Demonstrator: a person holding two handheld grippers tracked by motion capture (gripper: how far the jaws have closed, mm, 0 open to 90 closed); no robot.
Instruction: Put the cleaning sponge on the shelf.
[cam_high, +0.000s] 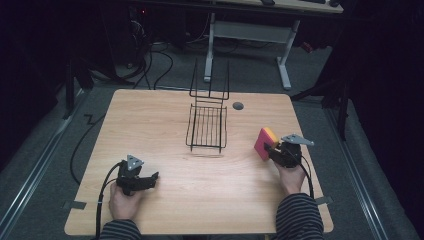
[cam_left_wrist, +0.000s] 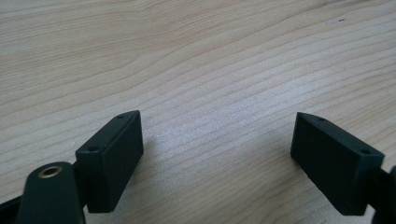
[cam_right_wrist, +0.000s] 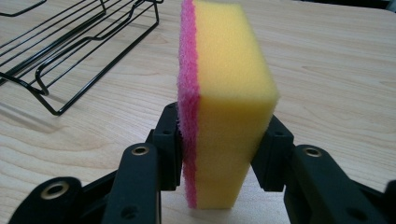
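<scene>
Clamping the sponge (cam_right_wrist: 224, 107) on edge between its jaws, our right hand-held gripper (cam_high: 272, 150) holds it at the counter's (cam_high: 165, 125) right side, near the wire rack (cam_high: 207, 127); we should keep it upright and squeezed evenly. Our left hand-held gripper (cam_left_wrist: 217, 154) rests apart, empty.

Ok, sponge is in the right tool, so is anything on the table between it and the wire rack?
Nothing visible. The right tool is shut on the sponge, and the table between it and the wire rack is bare wood. The left tool sits open on the other side of the table, off that path.
</scene>
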